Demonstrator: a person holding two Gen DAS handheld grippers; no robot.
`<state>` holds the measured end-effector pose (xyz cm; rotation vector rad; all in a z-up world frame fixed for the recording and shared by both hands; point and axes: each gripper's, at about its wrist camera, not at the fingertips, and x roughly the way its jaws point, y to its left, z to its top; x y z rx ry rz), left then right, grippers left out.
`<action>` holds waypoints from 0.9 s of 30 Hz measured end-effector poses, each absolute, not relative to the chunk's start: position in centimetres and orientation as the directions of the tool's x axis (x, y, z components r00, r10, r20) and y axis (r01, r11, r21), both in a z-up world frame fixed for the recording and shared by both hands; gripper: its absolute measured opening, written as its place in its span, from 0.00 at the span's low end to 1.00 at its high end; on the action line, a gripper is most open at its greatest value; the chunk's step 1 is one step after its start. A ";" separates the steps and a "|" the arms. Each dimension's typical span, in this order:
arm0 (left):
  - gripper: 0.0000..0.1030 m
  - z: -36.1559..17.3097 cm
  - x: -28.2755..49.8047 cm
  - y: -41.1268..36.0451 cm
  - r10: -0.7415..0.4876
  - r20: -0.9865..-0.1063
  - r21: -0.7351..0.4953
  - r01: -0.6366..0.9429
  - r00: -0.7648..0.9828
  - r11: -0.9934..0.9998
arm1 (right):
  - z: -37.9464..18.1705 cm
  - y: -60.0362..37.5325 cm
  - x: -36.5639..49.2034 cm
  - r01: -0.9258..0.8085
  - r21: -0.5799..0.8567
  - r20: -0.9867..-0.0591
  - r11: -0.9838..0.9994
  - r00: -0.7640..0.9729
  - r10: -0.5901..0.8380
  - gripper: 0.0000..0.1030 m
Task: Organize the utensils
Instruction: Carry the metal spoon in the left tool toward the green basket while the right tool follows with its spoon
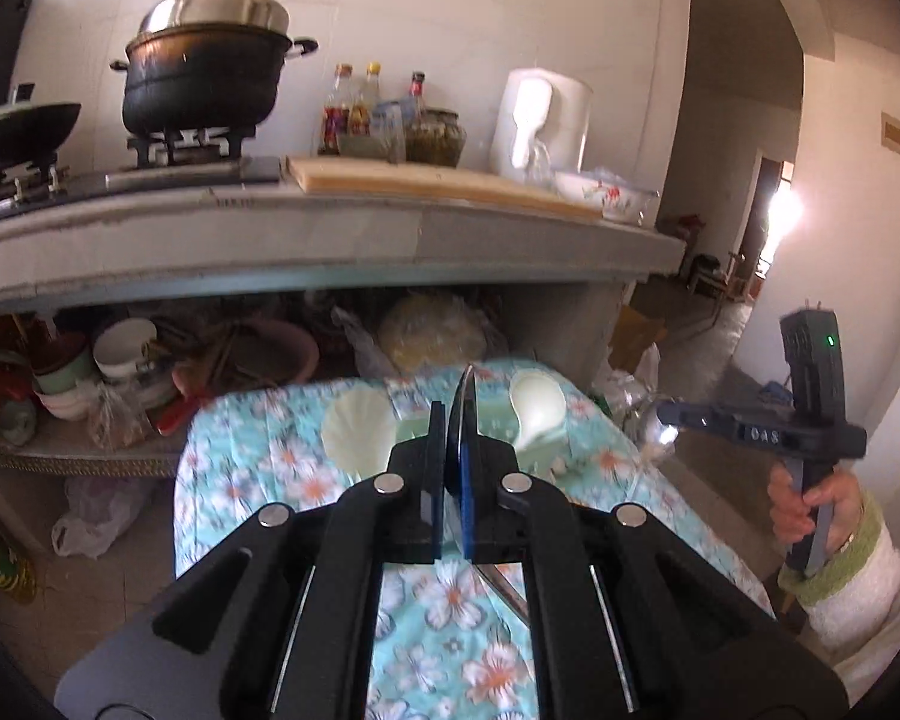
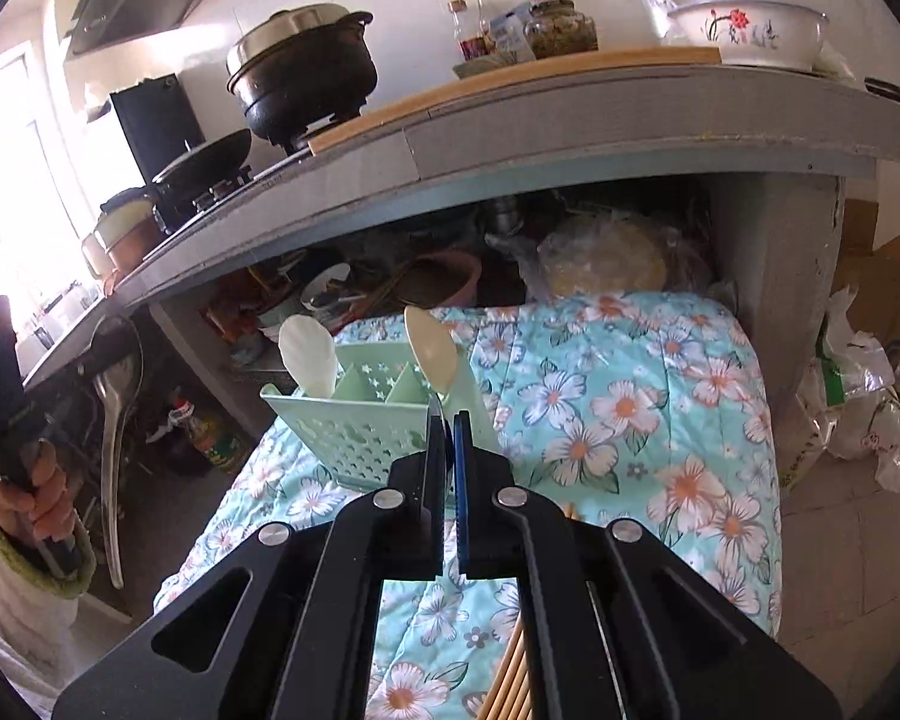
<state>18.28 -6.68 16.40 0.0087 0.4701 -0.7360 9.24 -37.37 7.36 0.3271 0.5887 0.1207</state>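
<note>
Counter spans the upper frame in both views, with a lidded black pot on the hob at upper left. Table under a floral cloth fills the centre, just in front of the shelf below the counter. Green caddy stands on the cloth at centre, near the far edge, with two cream scoops upright in separate compartments. Left gripper is clenched on a metal ladle, seen edge-on at centre; in the right wrist view the ladle hangs at left, off the table. Right gripper is clenched on what looks like a metal spoon, right of the table. Chopsticks lie on the cloth, bottom centre.
</note>
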 end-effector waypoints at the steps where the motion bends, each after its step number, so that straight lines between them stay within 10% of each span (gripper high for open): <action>1: 0.03 17.4 18.9 -6.9 -0.634 -0.391 -0.148 0.634 0.668 0.759 | 7.8 -37.6 9.0 -0.020 0.336 -0.514 0.942 0.834 0.201 0.03; 9: 0.03 20.7 23.9 -9.1 -0.503 -0.230 -0.082 0.499 0.833 0.863 | 8.8 -38.7 7.6 -0.015 0.336 -0.482 0.942 0.856 0.186 0.03; 27: 0.03 11.8 28.5 -12.2 -0.436 -0.218 -0.004 0.446 0.873 0.895 | 7.4 -39.2 7.5 -0.004 0.362 -0.508 0.932 0.838 0.201 0.03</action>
